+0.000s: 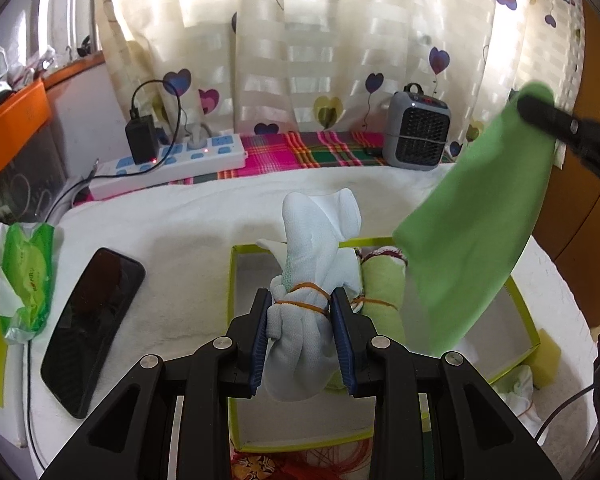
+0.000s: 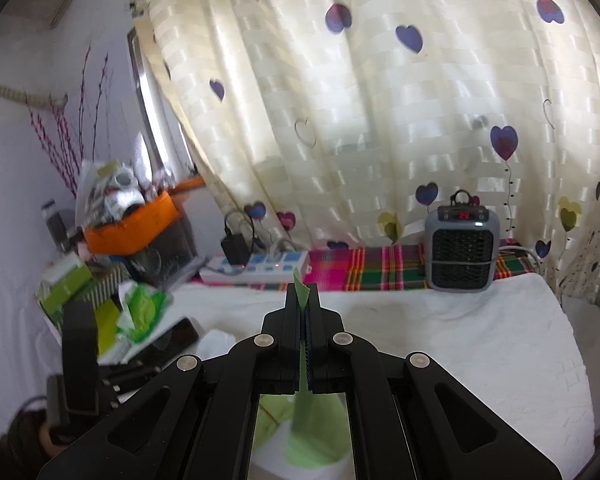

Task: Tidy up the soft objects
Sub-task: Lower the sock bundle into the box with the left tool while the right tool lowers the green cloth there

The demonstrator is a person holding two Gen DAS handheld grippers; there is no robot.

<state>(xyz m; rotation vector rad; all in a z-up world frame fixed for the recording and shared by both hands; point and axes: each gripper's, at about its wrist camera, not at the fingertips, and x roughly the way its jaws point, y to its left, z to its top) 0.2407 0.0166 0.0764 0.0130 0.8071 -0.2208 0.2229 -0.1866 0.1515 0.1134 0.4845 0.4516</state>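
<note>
Two grippers are in use, and we find each one clamped on a soft item. The left gripper [image 1: 300, 332] has its blue pads [image 1: 260, 344] pressed against both sides of a white bundle [image 1: 312, 280], which is tied with orange rubber bands [image 1: 300, 300]. We hold this bundle above the left half of the box [image 1: 520, 308], a shallow open box with a yellow-green rim, resting on the white towel [image 1: 188, 240] that covers the surface. Inside the box, just right of the white bundle, lies a green roll [image 1: 382, 292], also banded. The right gripper [image 2: 303, 312] has its jaws closed tight on the edge of a green cloth [image 1: 476, 220], with a thin strip of cloth [image 2: 300, 286] showing between the fingers. In the left wrist view, the cloth hangs down from the gripper over the right half of the box. A black phone [image 1: 94, 328] lies near the left edge of the towel. A tissue pack [image 1: 28, 280] sits just beyond it at that edge. Along the far edge we see a power strip [image 1: 172, 164] at the left and a grey heater [image 1: 416, 132] at the right, both in front of the curtain [image 1: 320, 40].
</note>
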